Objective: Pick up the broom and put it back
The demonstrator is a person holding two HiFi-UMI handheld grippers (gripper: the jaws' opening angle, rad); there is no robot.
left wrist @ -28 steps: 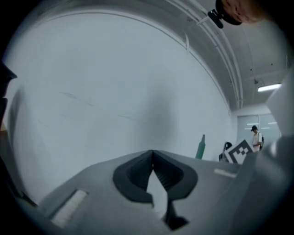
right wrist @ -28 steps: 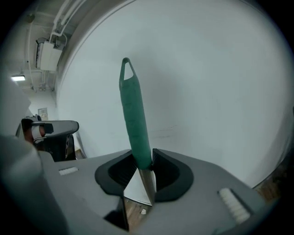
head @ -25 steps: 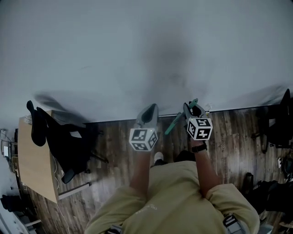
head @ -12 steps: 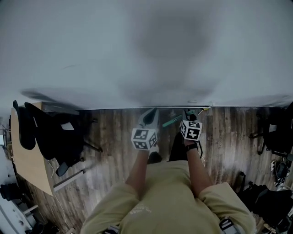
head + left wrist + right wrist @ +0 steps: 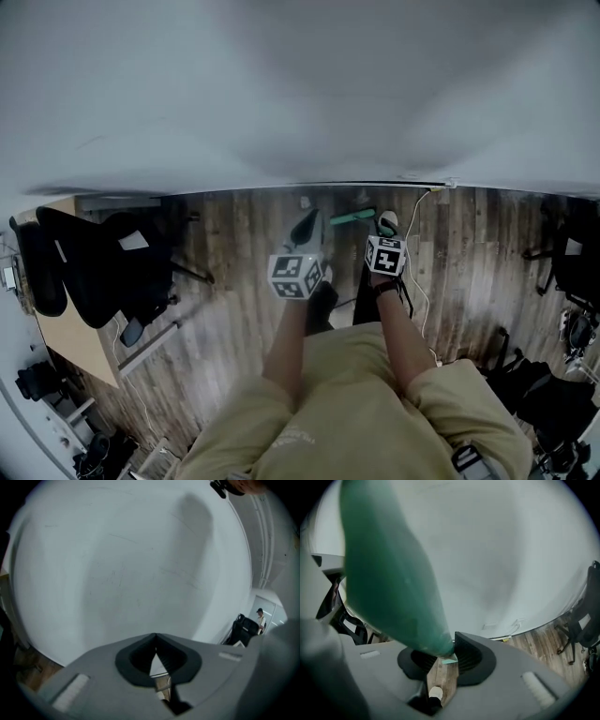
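Observation:
The broom shows only as its green handle (image 5: 352,217), lying nearly level just above the wooden floor (image 5: 234,309) at the foot of the white wall (image 5: 300,84). My right gripper (image 5: 386,223) is shut on this handle. In the right gripper view the handle (image 5: 389,569) fills the upper left and runs down into the jaws of the right gripper (image 5: 449,652). The broom's head is out of sight. My left gripper (image 5: 306,225) hangs just left of the handle, apart from it. Its tips meet in the left gripper view (image 5: 155,641), with nothing between them.
A wooden desk (image 5: 66,342) with a black chair (image 5: 112,272) stands at the left. A white cable (image 5: 420,253) runs from a wall socket (image 5: 441,184) across the floor. Black chairs and bags (image 5: 562,272) crowd the right. A person (image 5: 260,618) stands far off.
Both grippers have dropped towards the floor by the wall, and the green handle came down with the right one, tipping from slanted to nearly level. The head view has tilted further down.

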